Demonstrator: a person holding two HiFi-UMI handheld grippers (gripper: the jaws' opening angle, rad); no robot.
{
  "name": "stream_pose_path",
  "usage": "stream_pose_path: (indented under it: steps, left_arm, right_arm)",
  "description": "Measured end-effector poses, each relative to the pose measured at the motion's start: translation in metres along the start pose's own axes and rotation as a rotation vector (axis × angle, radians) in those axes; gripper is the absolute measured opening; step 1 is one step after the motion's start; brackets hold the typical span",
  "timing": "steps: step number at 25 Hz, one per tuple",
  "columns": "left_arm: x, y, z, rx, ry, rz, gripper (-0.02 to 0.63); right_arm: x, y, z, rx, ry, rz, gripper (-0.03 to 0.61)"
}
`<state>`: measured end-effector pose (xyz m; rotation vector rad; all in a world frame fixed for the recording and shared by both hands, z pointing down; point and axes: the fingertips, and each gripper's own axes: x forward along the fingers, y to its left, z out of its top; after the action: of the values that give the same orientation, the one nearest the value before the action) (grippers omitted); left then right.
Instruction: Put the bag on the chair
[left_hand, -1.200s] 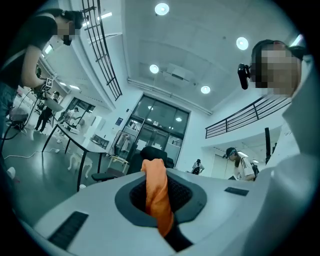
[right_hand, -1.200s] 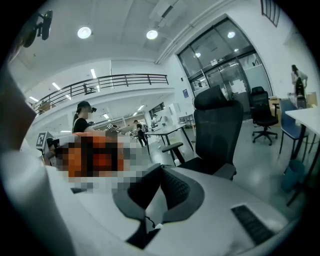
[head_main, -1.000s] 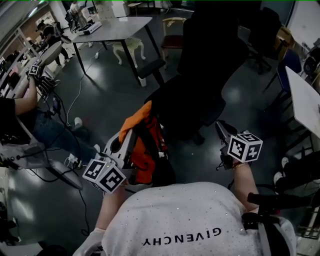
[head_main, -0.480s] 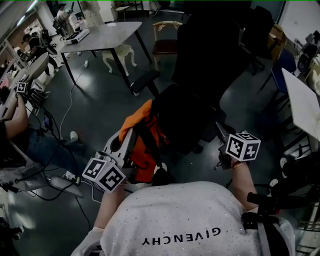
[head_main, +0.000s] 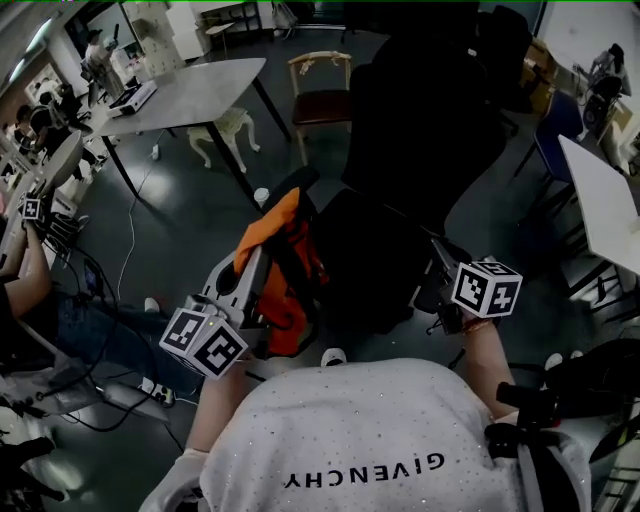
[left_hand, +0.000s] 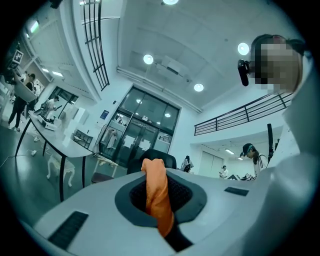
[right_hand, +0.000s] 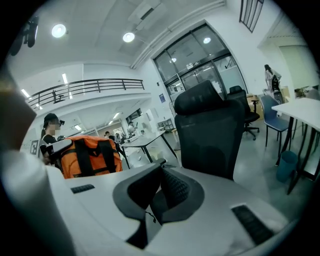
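- Overhead, in the head view, the orange bag (head_main: 285, 262) hangs from the left gripper (head_main: 258, 272), clear of the floor (head_main: 190, 215). It sits just beside the left edge of the black office chair (head_main: 420, 140)'s seat. Whether it touches the seat cannot be told.
- The right gripper (head_main: 440, 275) sits at the seat's right edge, apart from the bag.
- There is open floor to the left of the bag, bounded farther off by the grey table (head_main: 190, 90). Right of the chair, the edge of a white table (head_main: 600, 195) runs near.
- A wooden chair (head_main: 320, 85) stands behind, between the grey table and the office chair's back.
- In the left gripper view, the jaws of the left gripper (left_hand: 160, 210) are clamped on an orange strap (left_hand: 155, 180) of the bag, which rises upright between the pads.
- In the right gripper view, the right gripper (right_hand: 161, 172) has its jaws closed together, and nothing shows between them.
- The office chair's back (right_hand: 210, 135) stands straight ahead. The bag (right_hand: 90, 155) is off to the left, with a clear gap between them. The white table (right_hand: 300, 107) edges in at the right.
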<state>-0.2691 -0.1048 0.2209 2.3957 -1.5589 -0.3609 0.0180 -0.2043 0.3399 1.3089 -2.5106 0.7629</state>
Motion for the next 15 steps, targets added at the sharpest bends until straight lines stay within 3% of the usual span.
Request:
stream_pose_path:
  steps: [7, 15]
  left_arm:
    - [0.023, 0.044, 0.007, 0.014, 0.005, -0.055, 0.011]
    - [0.054, 0.07, -0.018, -0.001, 0.058, -0.143, 0.009]
  right_arm:
    - [0.038, 0.001, -0.001, 0.04, -0.02, -0.043, 0.005]
    - [0.069, -0.003, -0.01, 0.063, -0.03, -0.073, 0.005]
